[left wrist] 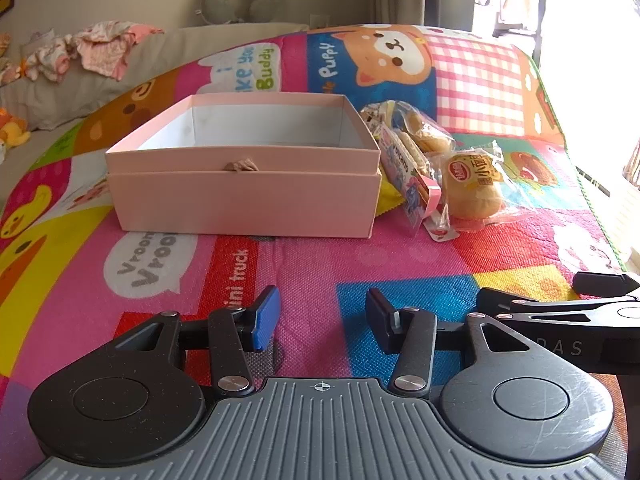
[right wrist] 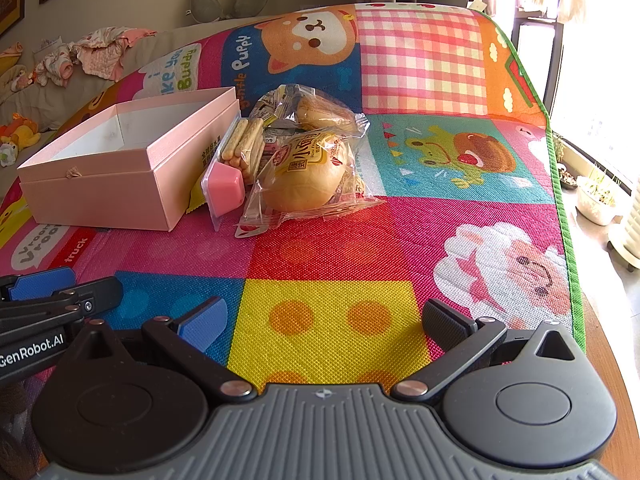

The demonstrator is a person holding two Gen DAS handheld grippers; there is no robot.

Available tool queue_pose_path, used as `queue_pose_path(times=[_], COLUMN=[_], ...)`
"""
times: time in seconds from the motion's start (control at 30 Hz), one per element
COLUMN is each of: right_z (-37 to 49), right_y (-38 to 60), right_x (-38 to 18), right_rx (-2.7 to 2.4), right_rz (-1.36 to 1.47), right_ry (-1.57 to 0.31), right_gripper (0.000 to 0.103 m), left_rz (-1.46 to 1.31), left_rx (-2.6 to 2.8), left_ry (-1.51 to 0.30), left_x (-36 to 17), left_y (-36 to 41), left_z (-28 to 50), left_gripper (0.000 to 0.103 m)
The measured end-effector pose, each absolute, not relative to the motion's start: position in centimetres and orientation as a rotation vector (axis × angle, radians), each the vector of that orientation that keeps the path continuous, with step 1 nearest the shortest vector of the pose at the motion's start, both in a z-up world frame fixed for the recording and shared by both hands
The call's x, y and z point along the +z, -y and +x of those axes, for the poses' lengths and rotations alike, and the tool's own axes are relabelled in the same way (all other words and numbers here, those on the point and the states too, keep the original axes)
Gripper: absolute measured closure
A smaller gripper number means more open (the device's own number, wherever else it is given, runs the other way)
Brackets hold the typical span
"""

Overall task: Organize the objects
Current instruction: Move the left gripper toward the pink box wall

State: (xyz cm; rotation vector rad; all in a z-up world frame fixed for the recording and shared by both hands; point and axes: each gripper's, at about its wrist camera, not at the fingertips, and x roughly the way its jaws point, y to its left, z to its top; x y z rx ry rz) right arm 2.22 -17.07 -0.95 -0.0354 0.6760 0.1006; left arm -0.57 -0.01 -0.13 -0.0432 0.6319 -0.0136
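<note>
Looking ahead of my left claw (left wrist: 322, 320), spread and holding nothing, I see the pink box (left wrist: 244, 168) bare inside; my right claw (right wrist: 324, 320), spread wide, faces the snack packets (right wrist: 296, 152) heaped just beside the box; judging so, nothing is packed yet.

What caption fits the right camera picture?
Open right gripper faces wrapped snacks beside an empty pink box.

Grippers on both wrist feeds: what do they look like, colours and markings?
Left gripper: black linkage arms with silver pivot screws, blue finger pads, round black hubs, ribbed grey base with a crosshair mark. Right gripper: same build. White "GenRobot.AI" lettering shows on the left unit's side. No cables or sleeves visible.
</note>
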Motion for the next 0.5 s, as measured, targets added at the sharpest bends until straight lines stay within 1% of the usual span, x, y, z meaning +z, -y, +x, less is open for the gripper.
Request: queue_pose_path(times=[0.5], right_z=[2.19], right_y=[17.05], right_x=[-0.94], right_rx=[0.101], right_rz=[-0.036], right_ry=[-0.675], right_gripper=[0.0], left_rz=[-0.028], left_rx=[-0.005], left_ry=[-0.631], left_x=[-0.2], left_y=[0.36], left_z=[-0.6], left_gripper=[0.05])
